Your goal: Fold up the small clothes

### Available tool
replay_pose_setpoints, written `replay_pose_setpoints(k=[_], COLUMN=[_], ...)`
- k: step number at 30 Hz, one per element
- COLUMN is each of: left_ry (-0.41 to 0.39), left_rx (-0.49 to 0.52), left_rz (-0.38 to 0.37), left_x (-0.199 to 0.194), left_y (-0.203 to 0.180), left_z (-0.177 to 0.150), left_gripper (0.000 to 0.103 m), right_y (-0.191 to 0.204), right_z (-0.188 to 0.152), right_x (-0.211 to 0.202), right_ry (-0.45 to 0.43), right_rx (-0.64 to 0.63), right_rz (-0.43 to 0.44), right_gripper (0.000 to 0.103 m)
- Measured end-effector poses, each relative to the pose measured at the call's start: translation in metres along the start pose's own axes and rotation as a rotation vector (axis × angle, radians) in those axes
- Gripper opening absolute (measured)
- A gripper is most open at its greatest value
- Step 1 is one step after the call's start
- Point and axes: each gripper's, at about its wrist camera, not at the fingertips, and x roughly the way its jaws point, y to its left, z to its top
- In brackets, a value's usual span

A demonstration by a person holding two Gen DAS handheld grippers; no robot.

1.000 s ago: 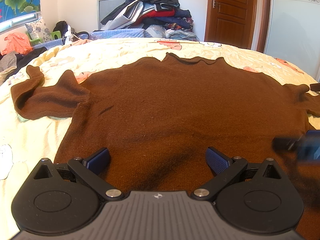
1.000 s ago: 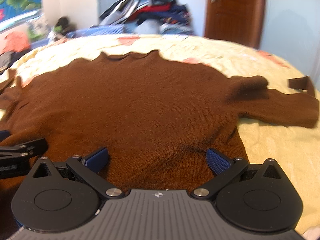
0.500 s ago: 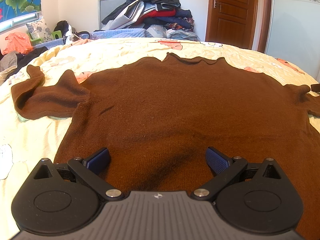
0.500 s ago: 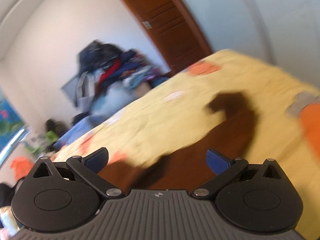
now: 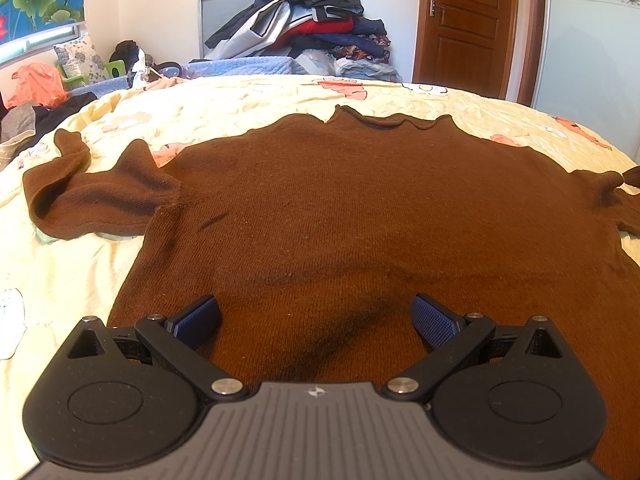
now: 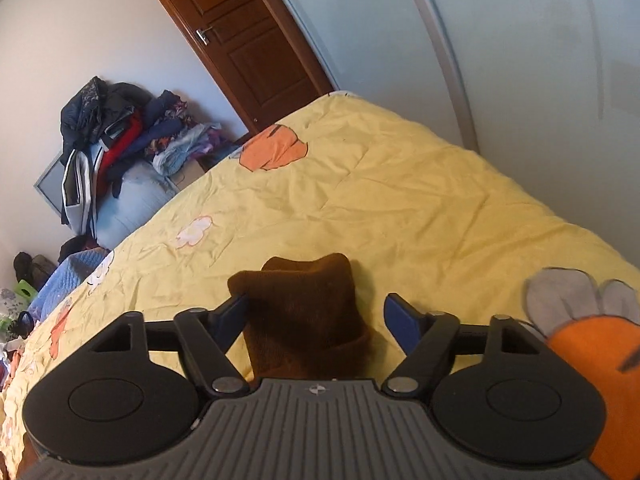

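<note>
A brown sweater (image 5: 360, 208) lies flat on the yellow bedsheet (image 5: 60, 272), collar at the far side. Its left sleeve (image 5: 88, 200) is bunched at the left. My left gripper (image 5: 316, 316) hovers open over the sweater's near hem, nothing between its blue pads. In the right wrist view, rolled sideways, the brown cuff of the right sleeve (image 6: 304, 308) sits between the jaws of my right gripper (image 6: 318, 314), which are closing. The left pad (image 6: 234, 314) touches the cuff; the right pad (image 6: 402, 320) still stands apart from it.
A heap of clothes (image 5: 304, 32) is stacked against the far wall beside a wooden door (image 5: 468, 24). More clutter and an orange bag (image 5: 36, 84) lie past the bed's left edge. The sheet (image 6: 380, 200) runs on beyond the cuff toward a pale wall (image 6: 520, 60).
My right gripper left the sweater's body, swung out to the right sleeve end and rolled; its jaws have narrowed around the cuff. It dropped out of the left wrist view. The left gripper stayed put.
</note>
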Motion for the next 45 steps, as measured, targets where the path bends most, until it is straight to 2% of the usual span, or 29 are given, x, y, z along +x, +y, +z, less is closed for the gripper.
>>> replay_pose_setpoints(k=[1, 3, 4, 5, 7, 10, 13, 18, 20, 23, 25, 27, 28, 29, 30, 31, 33, 35, 39, 41, 43, 45], left_ry=[0.0, 0.0, 0.0, 0.0, 0.0, -0.001, -0.003, -0.004, -0.004, -0.004, -0.003, -0.003, -0.003, -0.003, -0.003, -0.004, -0.006, -0.008, 0.022, 0.05, 0.05, 0.077], left_rx=[0.0, 0.0, 0.0, 0.0, -0.001, -0.003, -0.009, -0.017, -0.018, -0.016, -0.015, -0.015, -0.015, -0.015, -0.016, -0.017, -0.023, -0.031, -0.047, -0.143, -0.225, -0.258], left_rz=[0.0, 0.0, -0.001, 0.0, -0.001, -0.004, -0.005, -0.009, -0.01, -0.008, -0.007, -0.008, -0.009, -0.01, -0.012, -0.014, -0.021, -0.028, -0.048, -0.154, -0.298, -0.385], left_x=[0.0, 0.0, 0.0, 0.0, 0.0, -0.001, 0.001, 0.002, 0.003, 0.002, 0.002, 0.002, 0.002, 0.002, 0.002, 0.002, 0.001, 0.001, -0.003, -0.01, -0.017, -0.016], left_y=[0.0, 0.0, 0.0, 0.001, 0.001, 0.001, 0.006, 0.007, 0.007, 0.006, 0.006, 0.006, 0.007, 0.007, 0.007, 0.007, 0.008, 0.01, 0.009, 0.012, 0.01, 0.0], left_z=[0.0, 0.0, 0.0, 0.0, 0.0, 0.0, 0.0, 0.001, 0.001, 0.001, 0.001, 0.001, 0.001, 0.001, 0.001, 0.001, 0.001, 0.001, 0.007, 0.015, 0.023, 0.032], left_gripper=[0.103, 0.103, 0.103, 0.103, 0.103, 0.103, 0.103, 0.103, 0.103, 0.103, 0.103, 0.103, 0.103, 0.103, 0.103, 0.103, 0.103, 0.103, 0.103, 0.103, 0.103, 0.103], right_y=[0.003, 0.013, 0.017, 0.018, 0.017, 0.008, 0.006, 0.007, 0.021, 0.07, 0.113, 0.161, 0.184, 0.201, 0.212, 0.219, 0.219, 0.204, 0.155, 0.127, 0.109, 0.109], right_z=[-0.001, -0.005, -0.007, -0.009, -0.01, -0.005, -0.003, -0.006, -0.013, -0.041, -0.073, -0.115, -0.137, -0.158, -0.176, -0.191, -0.209, -0.214, -0.2, -0.193, -0.195, -0.207], right_x=[0.006, 0.01, 0.012, 0.011, 0.004, -0.03, -0.077, -0.145, -0.16, -0.176, -0.187, -0.195, -0.198, -0.202, -0.204, -0.204, -0.201, -0.194, -0.195, -0.196, -0.195, -0.192], right_ry=[0.019, 0.031, 0.034, 0.037, 0.022, -0.065, -0.13, -0.226, -0.245, -0.24, -0.213, -0.098, -0.025, 0.033, 0.075, 0.111, 0.187, 0.227, 0.196, 0.15, 0.123, 0.174], right_rx=[-0.013, -0.068, -0.089, -0.092, -0.076, -0.013, -0.01, -0.02, -0.012, -0.043, -0.037, -0.082, -0.138, -0.19, -0.238, -0.28, -0.32, -0.311, -0.219, -0.168, -0.15, -0.177], right_rz=[-0.001, 0.001, 0.004, 0.012, 0.01, 0.059, 0.121, 0.137, 0.169, 0.283, 0.374, 0.517, 0.584, 0.641, 0.688, 0.718, 0.73, 0.694, 0.567, 0.508, 0.46, 0.469], right_gripper=[0.063, 0.063, 0.055, 0.037, 0.017, 0.017, 0.017, 0.017, 0.017, 0.017, 0.023, 0.047, 0.082, 0.103, 0.103, 0.097, 0.096, 0.096, 0.096, 0.096, 0.098, 0.099])
